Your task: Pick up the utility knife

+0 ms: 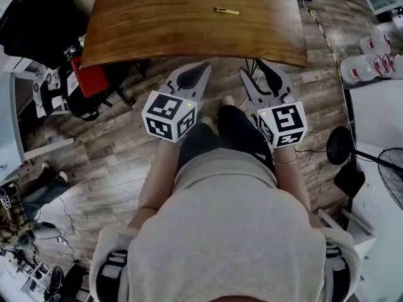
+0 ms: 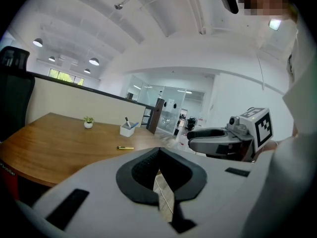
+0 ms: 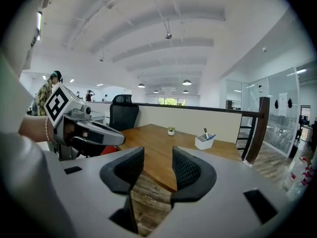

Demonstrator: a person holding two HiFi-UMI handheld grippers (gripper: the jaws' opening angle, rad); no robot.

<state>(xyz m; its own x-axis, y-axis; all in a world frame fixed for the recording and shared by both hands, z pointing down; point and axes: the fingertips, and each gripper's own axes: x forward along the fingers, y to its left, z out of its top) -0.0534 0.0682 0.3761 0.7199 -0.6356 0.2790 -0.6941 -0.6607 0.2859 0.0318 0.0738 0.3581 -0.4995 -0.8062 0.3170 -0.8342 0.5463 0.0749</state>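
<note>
Task not yet begun: the yellow utility knife lies on the table at top centre, well apart from the left gripper, jaws together, and the right gripper, jaws narrowly parted, both empty.

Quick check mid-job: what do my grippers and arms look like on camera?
The left gripper and right gripper are both grey plastic with black ribbed pads. Each carries a white cube printed with black square markers and showing a small green light. The person wears a light top, leaving the forearms bare, and a thin bracelet on the right wrist.
</note>
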